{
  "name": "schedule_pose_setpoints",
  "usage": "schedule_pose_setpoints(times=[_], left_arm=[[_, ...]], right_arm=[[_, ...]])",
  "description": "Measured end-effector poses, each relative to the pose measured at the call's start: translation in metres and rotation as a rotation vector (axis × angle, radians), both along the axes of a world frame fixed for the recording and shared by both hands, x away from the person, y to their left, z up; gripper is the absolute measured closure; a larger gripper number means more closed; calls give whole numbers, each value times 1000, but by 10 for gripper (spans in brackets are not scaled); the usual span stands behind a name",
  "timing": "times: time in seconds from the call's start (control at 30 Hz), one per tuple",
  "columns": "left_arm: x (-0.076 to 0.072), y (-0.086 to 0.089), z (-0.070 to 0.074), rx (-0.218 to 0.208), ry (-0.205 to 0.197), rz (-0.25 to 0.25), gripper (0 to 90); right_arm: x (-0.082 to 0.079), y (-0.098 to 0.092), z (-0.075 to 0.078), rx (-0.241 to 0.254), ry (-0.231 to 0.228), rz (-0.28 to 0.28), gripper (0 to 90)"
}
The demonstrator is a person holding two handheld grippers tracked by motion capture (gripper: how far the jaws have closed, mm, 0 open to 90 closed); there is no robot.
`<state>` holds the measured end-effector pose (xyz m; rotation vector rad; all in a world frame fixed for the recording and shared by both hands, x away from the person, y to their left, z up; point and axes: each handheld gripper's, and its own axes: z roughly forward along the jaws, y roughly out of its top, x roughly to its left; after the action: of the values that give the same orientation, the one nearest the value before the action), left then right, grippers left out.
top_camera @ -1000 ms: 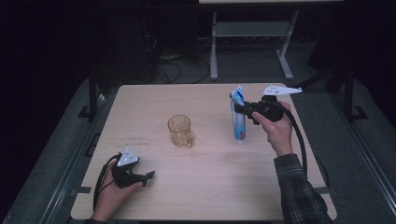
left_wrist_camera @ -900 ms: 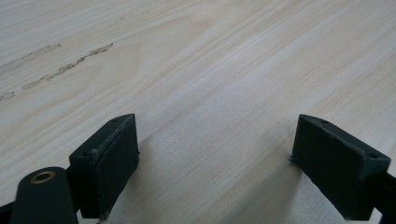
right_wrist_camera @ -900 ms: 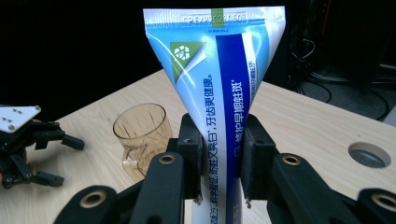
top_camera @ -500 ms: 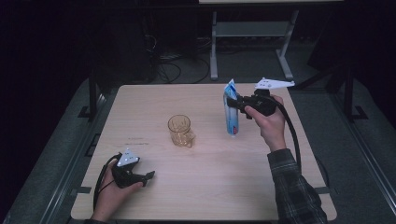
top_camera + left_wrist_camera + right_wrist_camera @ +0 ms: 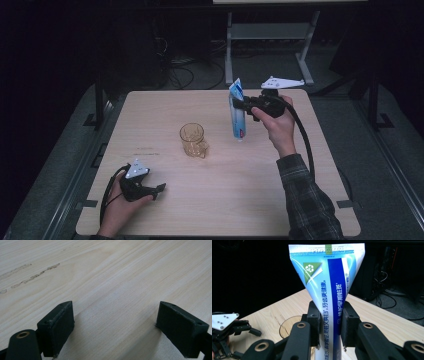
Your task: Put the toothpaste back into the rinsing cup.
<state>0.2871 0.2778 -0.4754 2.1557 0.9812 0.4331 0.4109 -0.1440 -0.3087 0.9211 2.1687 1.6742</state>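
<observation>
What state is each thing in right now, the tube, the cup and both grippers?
Toothpaste tube: upright with its crimped end up, clamped in the right gripper, lifted off the table.
Glass cup: upright on the table, empty as far as I can tell, untouched.
Right gripper: shut on the toothpaste tube, held above the table.
Left gripper: open, nothing between its jaws, low over the table.

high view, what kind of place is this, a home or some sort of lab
Most likely a lab or recording room, not a home. A bare wooden table stands on a dark floor with loose cables and a metal stand behind it, and each hand holds a camera-carrying gripper, the right gripper clamping a toothpaste tube.
</observation>
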Motion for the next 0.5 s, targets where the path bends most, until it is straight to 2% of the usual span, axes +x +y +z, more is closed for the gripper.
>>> schedule_pose_setpoints(times=[0.37,0.5], left_arm=[[0,0,0,0,0,-1,134],[0,0,0,0,0,-1,134]], right_arm=[[7,16,9,9,-17,19,724],[9,21,10,26,-19,23,725]])
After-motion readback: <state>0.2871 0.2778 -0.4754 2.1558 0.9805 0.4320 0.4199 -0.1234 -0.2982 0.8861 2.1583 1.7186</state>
